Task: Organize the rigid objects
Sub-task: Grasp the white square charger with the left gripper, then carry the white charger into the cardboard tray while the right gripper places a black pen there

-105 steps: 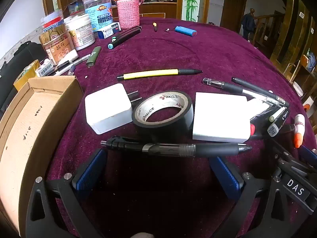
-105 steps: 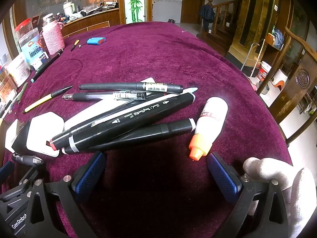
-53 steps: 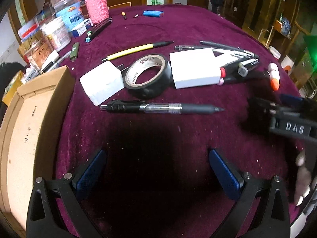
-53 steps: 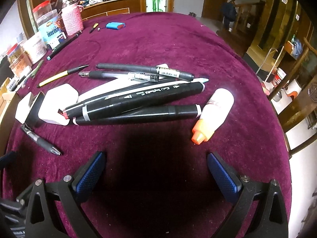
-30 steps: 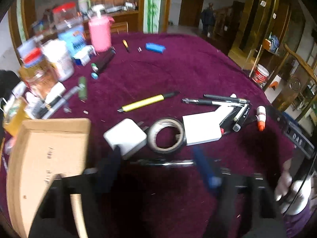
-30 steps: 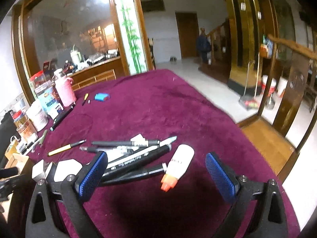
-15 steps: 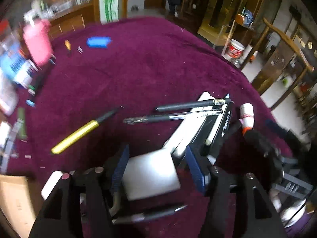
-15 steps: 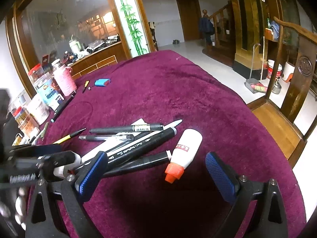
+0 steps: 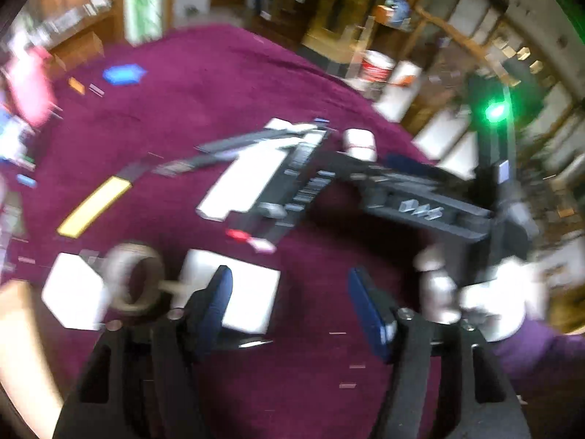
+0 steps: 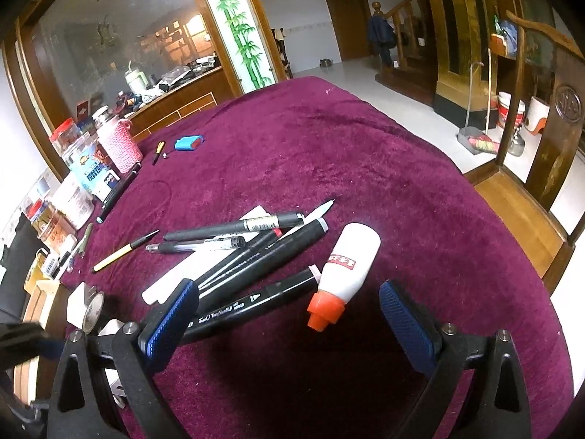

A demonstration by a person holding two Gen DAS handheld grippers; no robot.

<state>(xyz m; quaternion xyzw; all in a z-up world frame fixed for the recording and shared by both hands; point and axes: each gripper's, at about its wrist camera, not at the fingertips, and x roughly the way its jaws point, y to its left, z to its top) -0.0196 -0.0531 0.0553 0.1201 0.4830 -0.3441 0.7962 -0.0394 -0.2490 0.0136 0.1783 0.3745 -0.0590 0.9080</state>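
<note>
Right gripper [image 10: 289,314]: your jaws stand wide apart with nothing between the blue pads; they sit low in the frame, just short of the pen pile, which looks like an approach rather than a grasp.

Glue bottle [image 10: 349,267]: it lies on its side right of centre, orange cap pointing toward the lower edge and into the gap between your pads. That probably makes it the easiest first pick.

Black markers [image 10: 256,256]: several lie fanned and overlapping at centre frame, one long marker reaching down to your left pad [image 10: 172,323]. Because they cross each other, lifting one will likely drag its neighbours.

Yellow pen [image 10: 124,250]: it rests alone, left of the pile, clear of the others.

Left gripper [image 9: 292,307]: the view is badly smeared by motion, yet your jaws read as parted, with bare cloth between them. The left pad hangs in front of the white block [image 9: 252,300]; I cannot tell whether it touches.

Tape roll [image 9: 135,281]: lower left of the left view, just beside a white adapter [image 9: 75,294].

Cardboard box [image 10: 40,305]: only a corner shows at the left edge of the right view; I judge it the likely bin for the loose items.

Tablecloth [image 10: 329,153]: the maroon pile is soft, so thin pens may sink slightly; close low on them.

Progress: nothing is gripped, so sorting looks barely begun.
</note>
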